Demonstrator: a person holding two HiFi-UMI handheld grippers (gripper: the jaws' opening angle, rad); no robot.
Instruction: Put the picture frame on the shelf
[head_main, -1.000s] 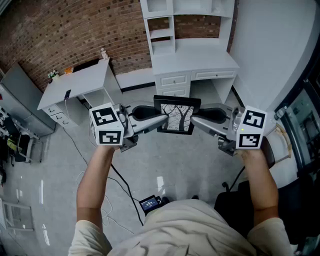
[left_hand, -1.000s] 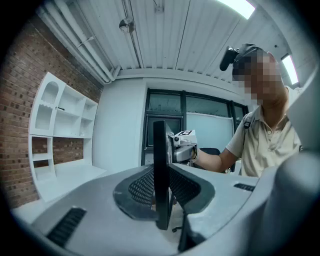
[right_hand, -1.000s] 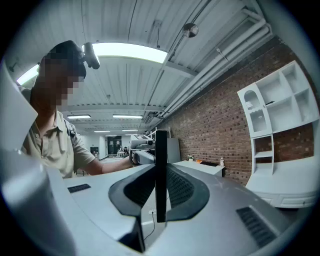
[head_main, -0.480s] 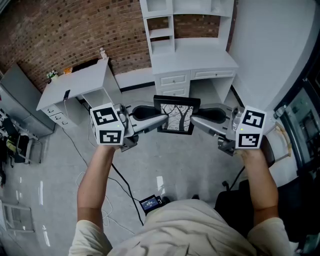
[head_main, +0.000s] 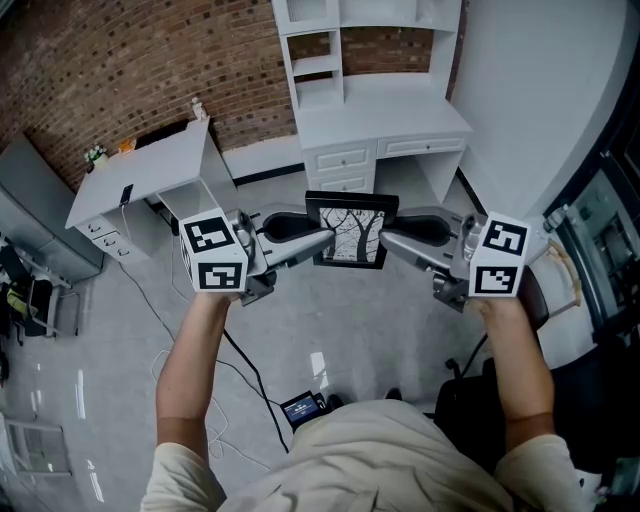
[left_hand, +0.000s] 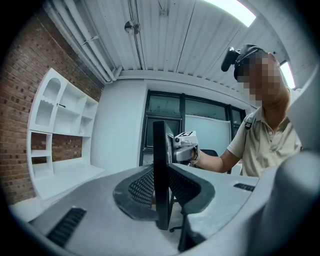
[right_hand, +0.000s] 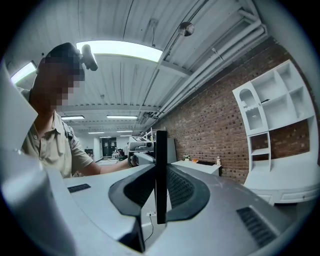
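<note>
The left hand-held gripper (head_main: 322, 241) pinches the left edge of the picture frame (head_main: 351, 232), and the right hand-held gripper (head_main: 388, 238) pinches its right edge, so the frame hangs in the air between the two, above the floor and in front of the white shelf unit (head_main: 340, 60), well short of it. In the left gripper view the left hand-held gripper (left_hand: 161, 197) has both dark ribbed pads pressed on the frame (left_hand: 160, 160), which shows there only edge-on as a thin upright dark strip; beyond the frame the other tool's marker cube (left_hand: 185, 136) and the hand gripping it are seen. The right gripper view gives the mirror of this: the right hand-held gripper (right_hand: 160, 192) is closed on the same thin strip (right_hand: 160, 165), with the opposite tool visible just behind the frame. Only the head view shows the frame's face, a black border round a picture of a bare tree. Left of the frame in that view stands a white bench (head_main: 150, 160) against the brick wall (head_main: 130, 60), and below the frame a cable runs to a small device (head_main: 300, 407) on the grey floor. Both gripper views add the ribbed ceiling with its lights, and the shelf unit (left_hand: 55, 115) seen from the side (right_hand: 272, 107).
</note>
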